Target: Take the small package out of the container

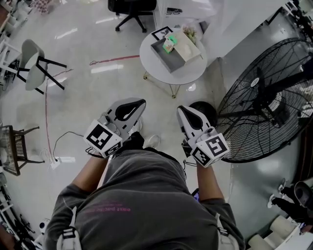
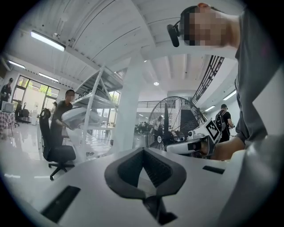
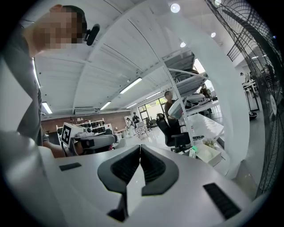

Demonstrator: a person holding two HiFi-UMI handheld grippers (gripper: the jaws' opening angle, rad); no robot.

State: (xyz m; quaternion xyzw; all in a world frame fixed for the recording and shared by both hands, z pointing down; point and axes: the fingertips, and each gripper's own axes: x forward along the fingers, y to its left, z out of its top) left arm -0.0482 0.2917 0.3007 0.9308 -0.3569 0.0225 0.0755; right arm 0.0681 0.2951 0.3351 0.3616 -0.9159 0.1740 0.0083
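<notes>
Two grippers are held at waist height, side by side, both pointing toward the round white desk (image 1: pixel 193 73) ahead and well apart from it. Left gripper (image 1: pixel 133 105): fingers pressed together at the tips, nothing between them, clear in the left gripper view. Right gripper (image 1: pixel 187 115): fingers likewise pressed together and empty, per the right gripper view. Grey container (image 1: pixel 166 61), an open shallow tray, sits on the desk. Small green package (image 1: pixel 169 45) lies at the container's far end, just beside a larger white box (image 1: pixel 187 47) that lies across its right side. Neither gripper is near the package. Large black floor fan (image 1: pixel 266 97) stands to the person's right, close to the right gripper. White chair (image 1: pixel 30 63) is on the floor at far left; black office chair (image 1: pixel 131 10) is beyond the desk. The person wears a grey shirt (image 1: pixel 142 195).
</notes>
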